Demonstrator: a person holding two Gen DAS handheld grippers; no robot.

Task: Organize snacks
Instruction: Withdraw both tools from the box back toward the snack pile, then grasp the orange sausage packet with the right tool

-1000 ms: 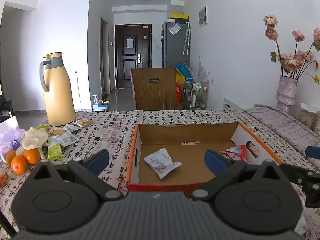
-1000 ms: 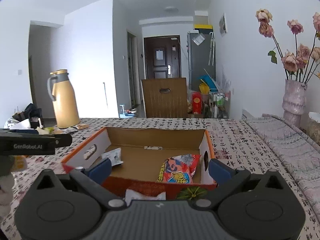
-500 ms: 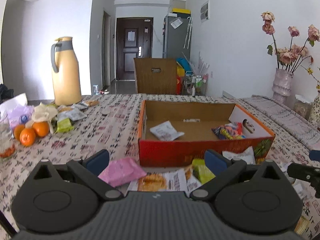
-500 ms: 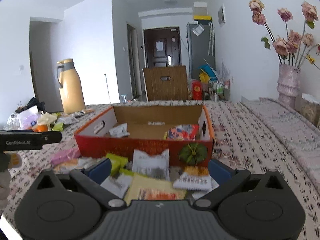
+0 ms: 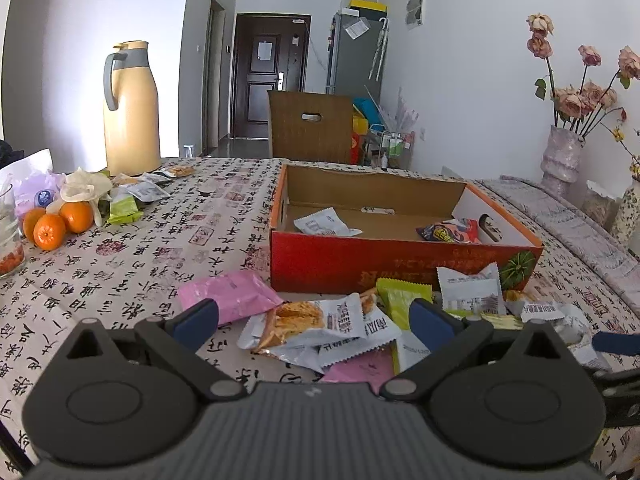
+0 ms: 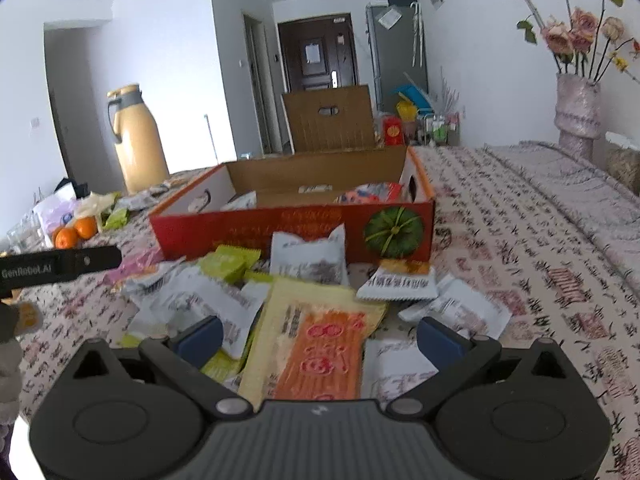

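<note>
An open red cardboard box (image 5: 400, 264) (image 6: 296, 232) holds a white packet (image 5: 326, 222) and a colourful packet (image 5: 450, 232). In front of it lies a heap of snack packets: pink (image 5: 228, 296), white with an orange picture (image 5: 316, 322), green (image 5: 402, 300). My left gripper (image 5: 314, 322) hovers open over that heap, nothing held. My right gripper (image 6: 318, 336) is open too, above a large yellow and orange packet (image 6: 320, 344), with white packets (image 6: 308, 258) beyond it.
A tan thermos jug (image 5: 130, 110) stands at the back left. Oranges (image 5: 56, 222), a glass (image 5: 10, 236) and more packets (image 5: 136, 196) lie at the left. A vase of dried roses (image 5: 562, 158) stands at the right. The patterned tablecloth (image 6: 520, 248) is bare right of the box.
Both grippers have pulled back from over the box towards the near side of the table and dipped down. The heap of packets in front of the box has come into view.
</note>
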